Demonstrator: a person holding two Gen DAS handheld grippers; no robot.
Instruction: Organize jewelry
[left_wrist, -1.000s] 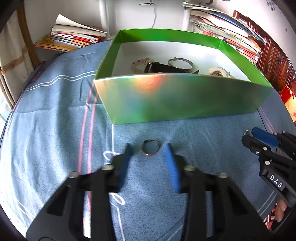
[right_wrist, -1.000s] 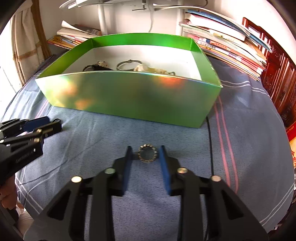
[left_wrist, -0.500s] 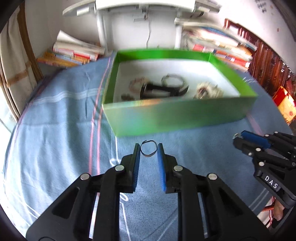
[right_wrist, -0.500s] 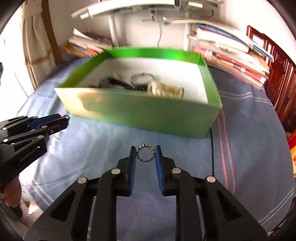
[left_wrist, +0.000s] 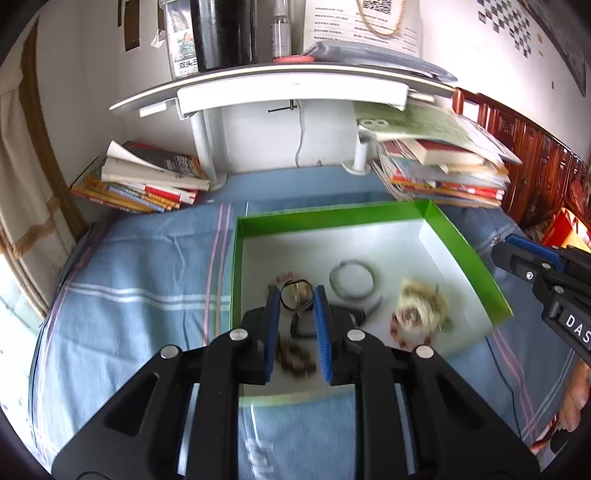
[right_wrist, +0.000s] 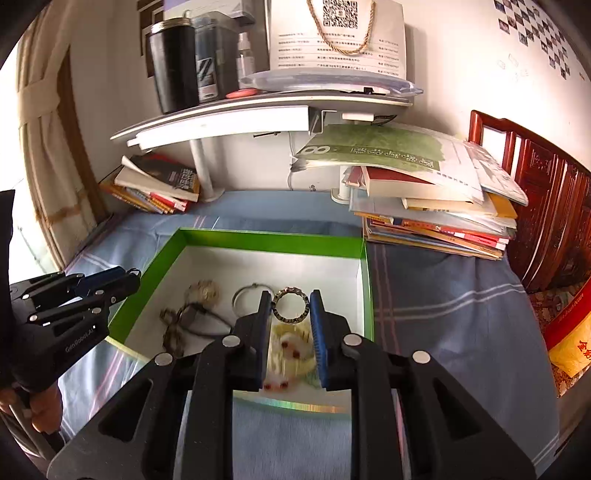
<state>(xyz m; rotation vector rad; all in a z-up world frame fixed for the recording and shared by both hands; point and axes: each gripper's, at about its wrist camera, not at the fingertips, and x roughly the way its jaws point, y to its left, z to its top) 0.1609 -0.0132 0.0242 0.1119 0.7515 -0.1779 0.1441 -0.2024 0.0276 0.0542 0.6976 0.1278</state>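
Both grips are made and both rings are up over the green box (left_wrist: 461, 243); only the drops are left. My left gripper (left_wrist: 297, 301) has its fingers clamped on a thin dark ring (left_wrist: 295, 294), hanging above the box's near-left part. My right gripper (right_wrist: 291, 305) has its fingers clamped on a studded ring (right_wrist: 291, 305), above the box's near-right part. Below them in the box lie pieces already put away: a beaded bracelet (left_wrist: 295, 360) by the near wall, a pale ornate piece (left_wrist: 421, 310) to the right, then a plain bangle (left_wrist: 352, 278) toward the middle. The blue striped cloth (left_wrist: 147, 280) around the box shows no loose jewelry, so these look like the last two.
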